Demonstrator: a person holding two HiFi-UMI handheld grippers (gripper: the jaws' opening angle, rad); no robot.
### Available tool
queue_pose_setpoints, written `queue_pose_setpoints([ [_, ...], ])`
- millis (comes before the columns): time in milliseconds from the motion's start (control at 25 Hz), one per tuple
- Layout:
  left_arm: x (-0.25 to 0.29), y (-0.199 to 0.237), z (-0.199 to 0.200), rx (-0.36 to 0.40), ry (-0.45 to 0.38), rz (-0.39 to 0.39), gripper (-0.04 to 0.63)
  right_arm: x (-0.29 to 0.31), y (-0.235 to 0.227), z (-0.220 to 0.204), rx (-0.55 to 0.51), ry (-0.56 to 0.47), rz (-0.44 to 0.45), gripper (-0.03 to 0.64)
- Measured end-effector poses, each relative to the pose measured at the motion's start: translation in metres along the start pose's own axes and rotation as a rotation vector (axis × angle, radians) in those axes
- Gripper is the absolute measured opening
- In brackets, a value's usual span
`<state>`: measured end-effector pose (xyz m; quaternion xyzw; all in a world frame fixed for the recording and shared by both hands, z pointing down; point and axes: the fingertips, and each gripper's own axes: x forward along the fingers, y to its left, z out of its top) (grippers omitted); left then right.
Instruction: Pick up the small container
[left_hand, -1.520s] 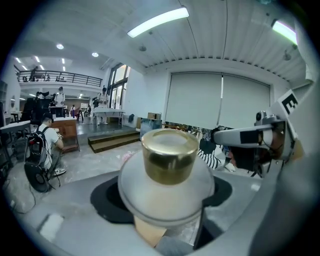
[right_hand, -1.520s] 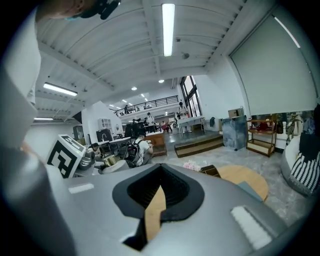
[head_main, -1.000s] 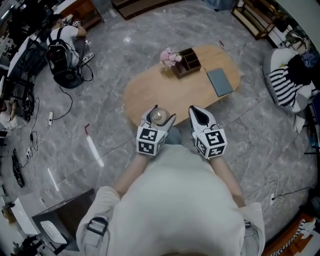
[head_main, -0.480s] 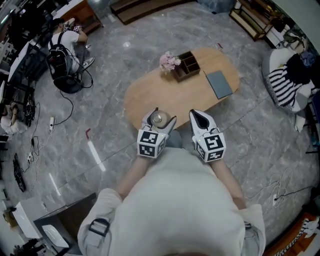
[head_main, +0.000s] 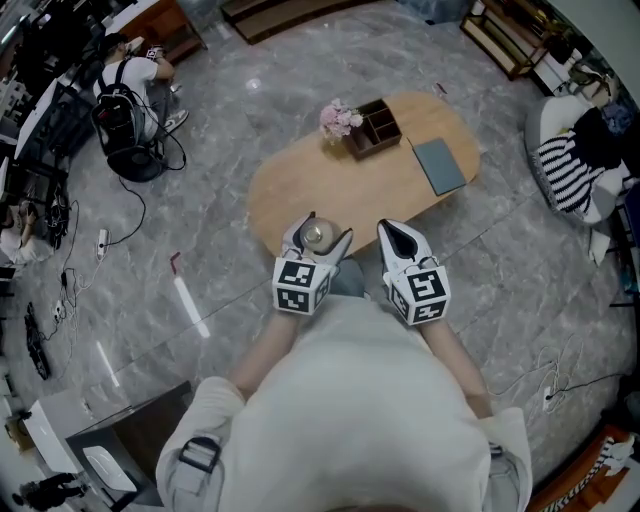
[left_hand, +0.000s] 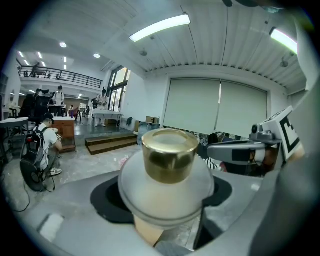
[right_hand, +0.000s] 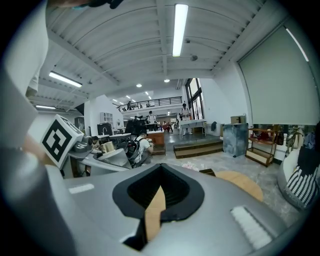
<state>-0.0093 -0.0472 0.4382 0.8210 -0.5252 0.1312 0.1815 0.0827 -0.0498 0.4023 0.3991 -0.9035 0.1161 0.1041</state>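
Left gripper (head_main: 314, 243) hangs at the near edge of the oval wooden table (head_main: 330, 190) in the centre of the head view. Bare tabletop lies beyond it and open grey floor (head_main: 230, 250) spreads to both sides. Its jaws are clamped on the small container (head_main: 317, 236), which sits between them just over that edge. The right gripper (head_main: 398, 238) is just beside it, jaws together and empty. At the table's far end a dark wooden box (head_main: 376, 125) stands with pink flowers (head_main: 339, 116) at its left side. A grey pad (head_main: 440, 164) lies to their right, and all three are well apart from both grippers. A black backpack (head_main: 120, 118) sits on the floor at upper left, and a striped cushion (head_main: 562, 175) lies near the right edge.

In the left gripper view the container fills the centre, a gold cap (left_hand: 170, 152) over a rounded frosted body, with the jaws pressed against its lower sides.

In the right gripper view the jaws meet at a thin slit that shows only wood, with nothing between them. The table's far end curves away at lower right.
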Motion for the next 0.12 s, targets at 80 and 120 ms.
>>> queue_pose_setpoints([
  [80,-0.0001,0.0007,0.0005,-0.003,0.000,0.001,0.356,0.0008,-0.0001,0.0002,0.004,0.001,0.000,-0.003],
  [120,-0.0002,0.0010,0.0006,-0.005,-0.001,0.001,0.356,0.0013,-0.0001,0.0003,0.006,0.001,-0.001,-0.003],
])
